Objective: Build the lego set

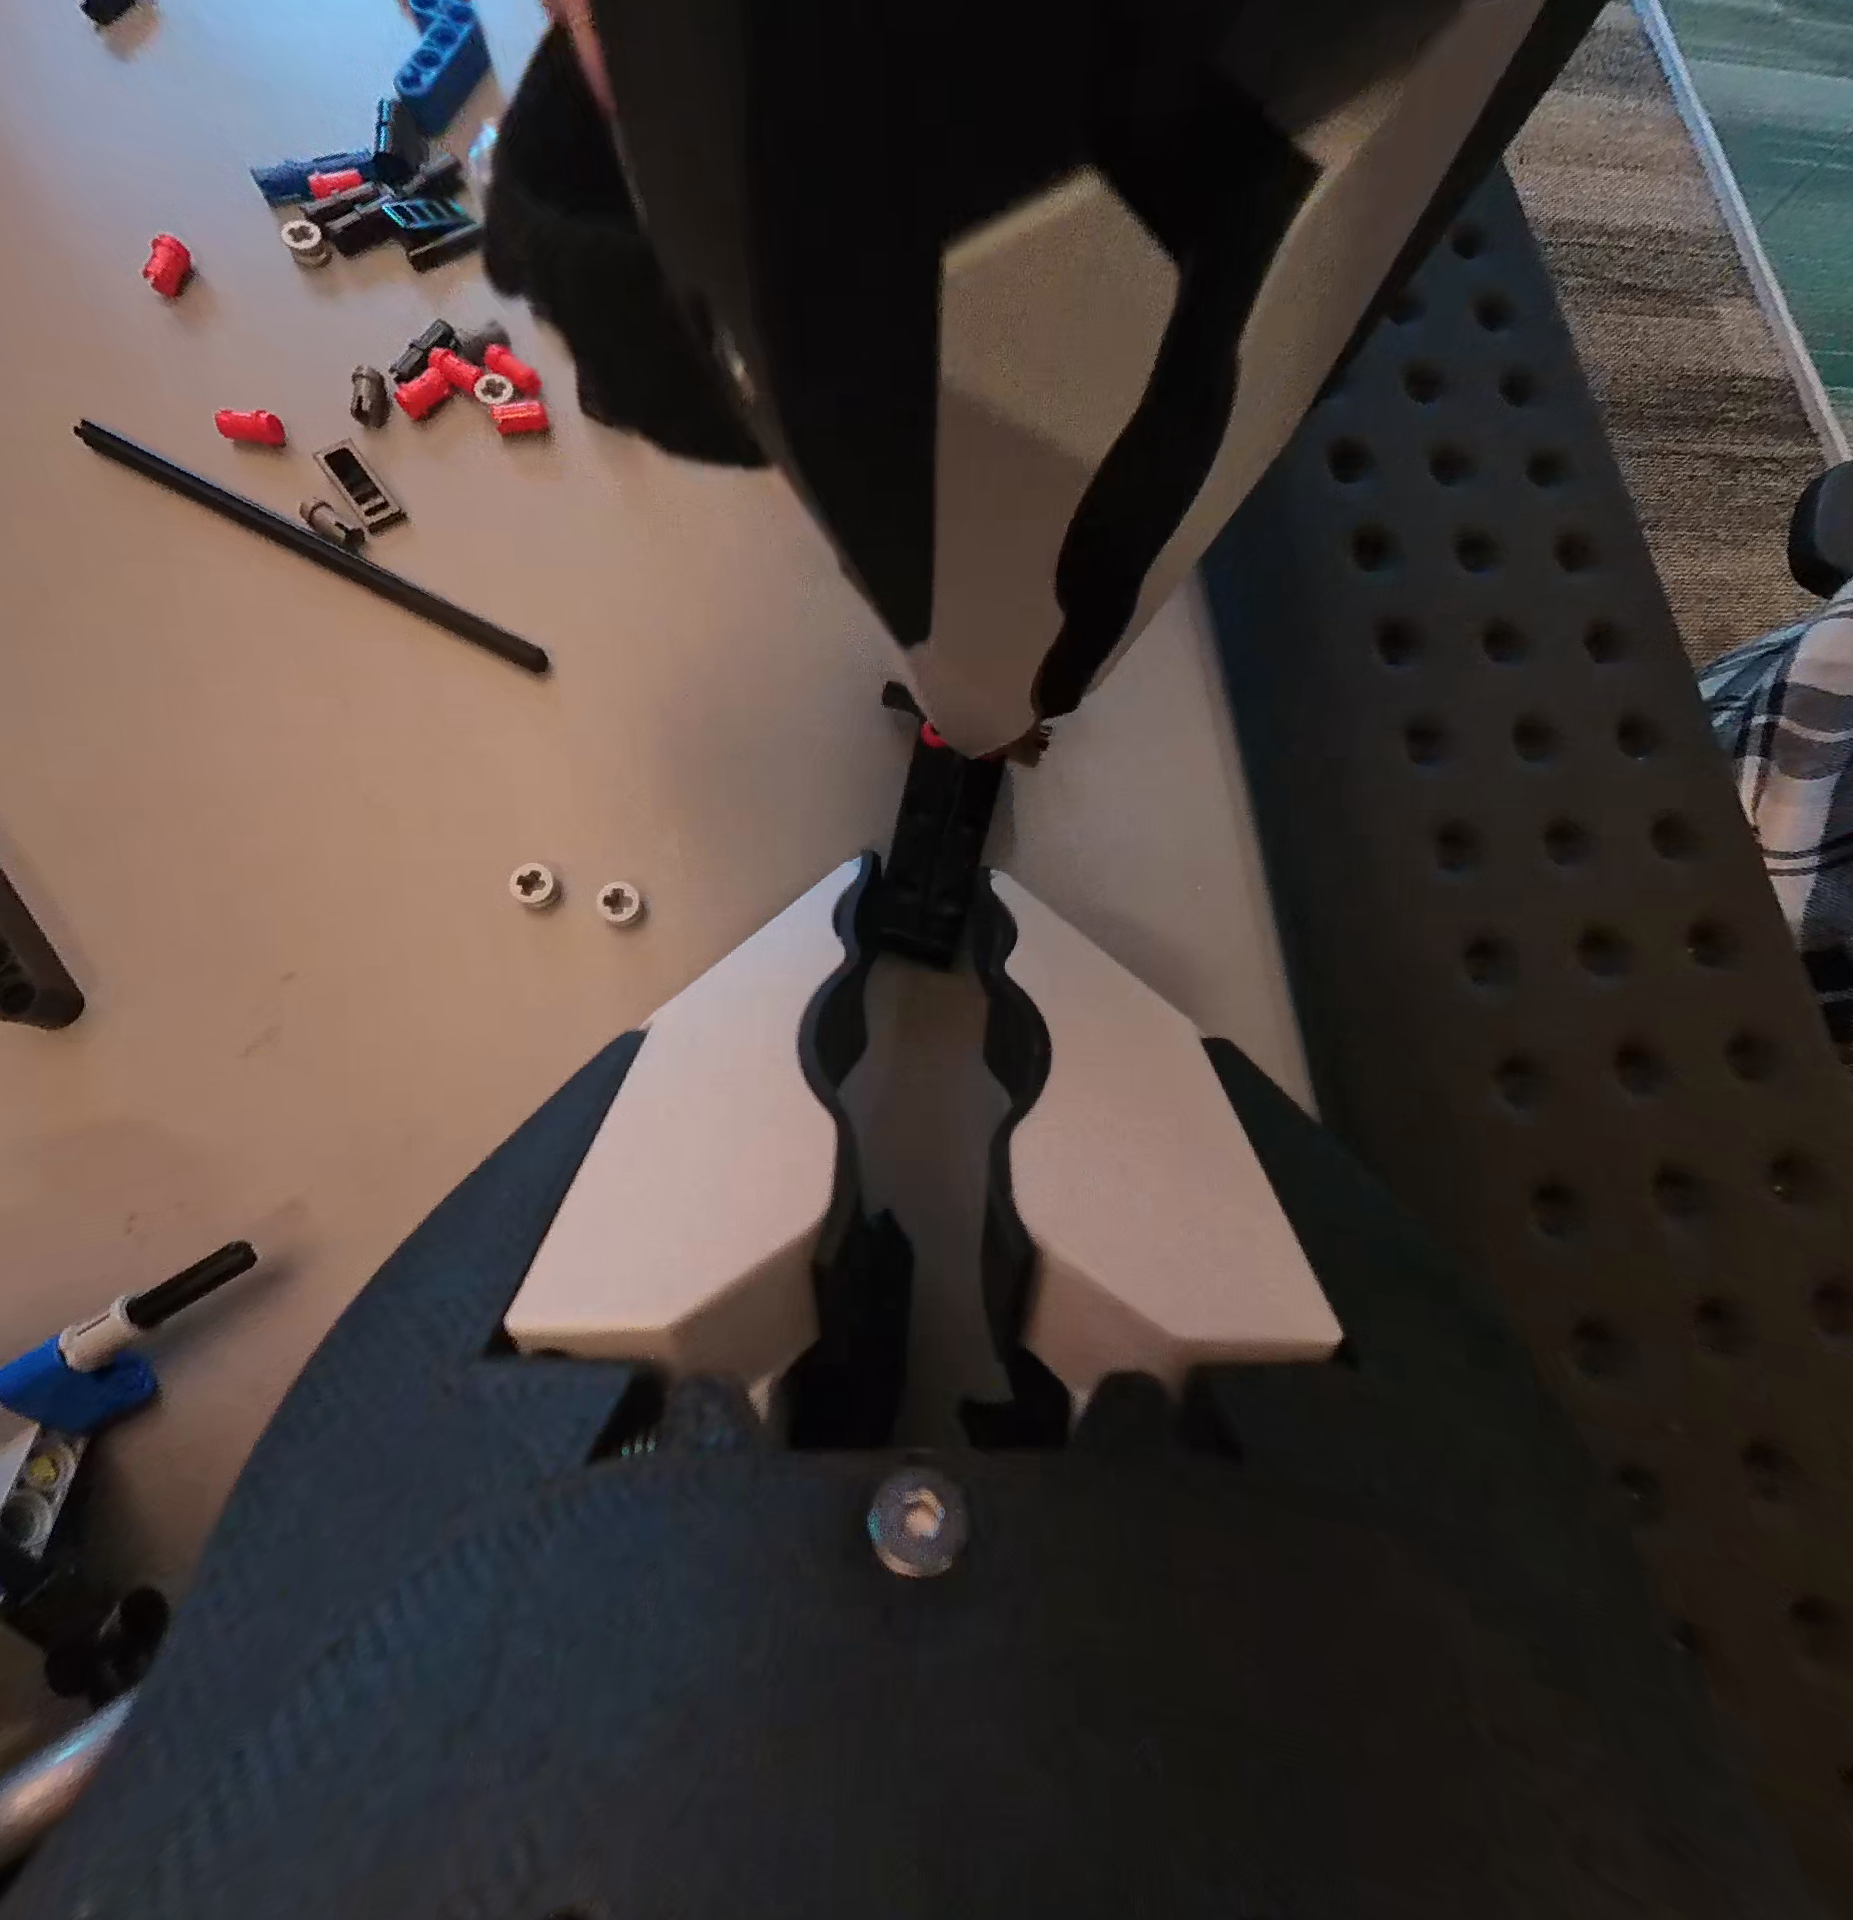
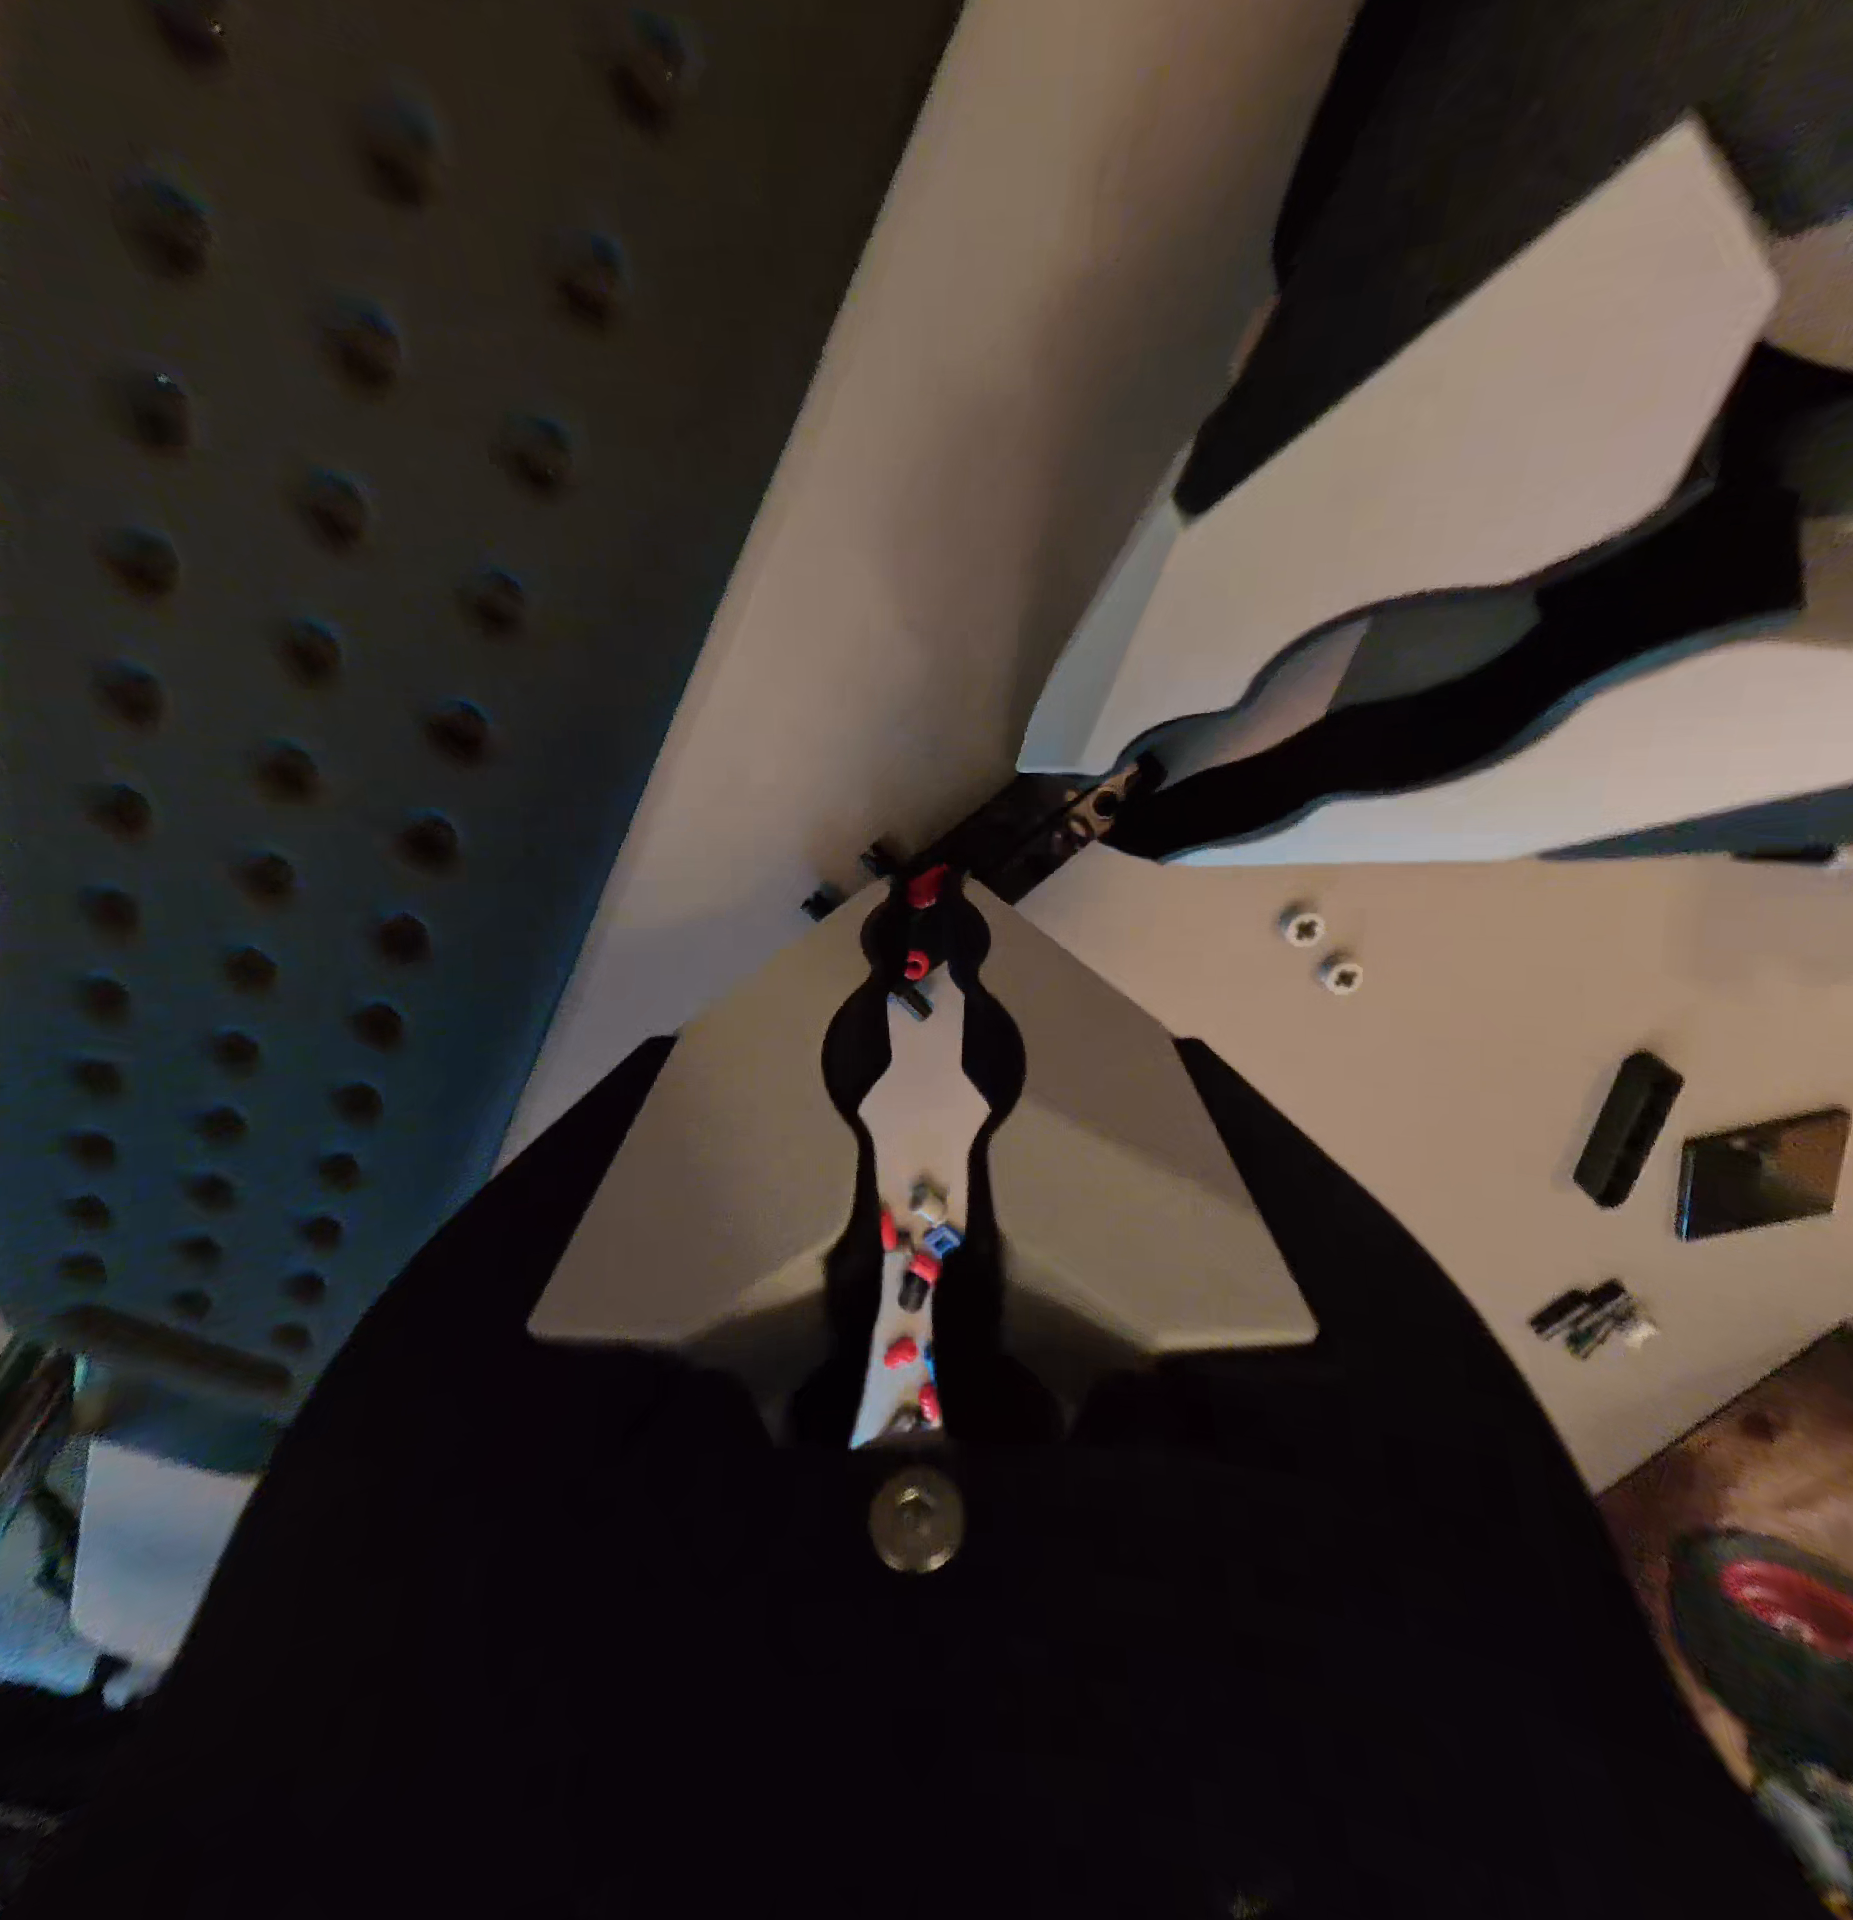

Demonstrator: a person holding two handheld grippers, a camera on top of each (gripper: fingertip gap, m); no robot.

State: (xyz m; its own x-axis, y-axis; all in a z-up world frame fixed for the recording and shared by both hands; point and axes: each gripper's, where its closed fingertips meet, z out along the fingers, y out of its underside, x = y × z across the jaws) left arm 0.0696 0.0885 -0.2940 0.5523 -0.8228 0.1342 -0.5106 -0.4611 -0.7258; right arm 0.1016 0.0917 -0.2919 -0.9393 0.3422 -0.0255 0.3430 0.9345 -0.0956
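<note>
1. We are gripping a black beam [image 1: 937, 883] in the left gripper [image 1: 927, 914], jaws clenched on it above the counter [image 1: 278, 831].
2. We are pinching a red pin [image 2: 924, 885] in the right gripper [image 2: 922, 914], jaws clenched, at the beam's far end.
3. We are judging this an early stage: one pin is meeting one beam.
4. Most parts are lying loose: red pins [image 1: 465, 384], a black axle [image 1: 309, 545], grey bushes [image 1: 577, 894], blue beams [image 1: 439, 62].
5. A wheel [image 2: 1784, 1621] is waiting too, so much building is remaining.
</note>
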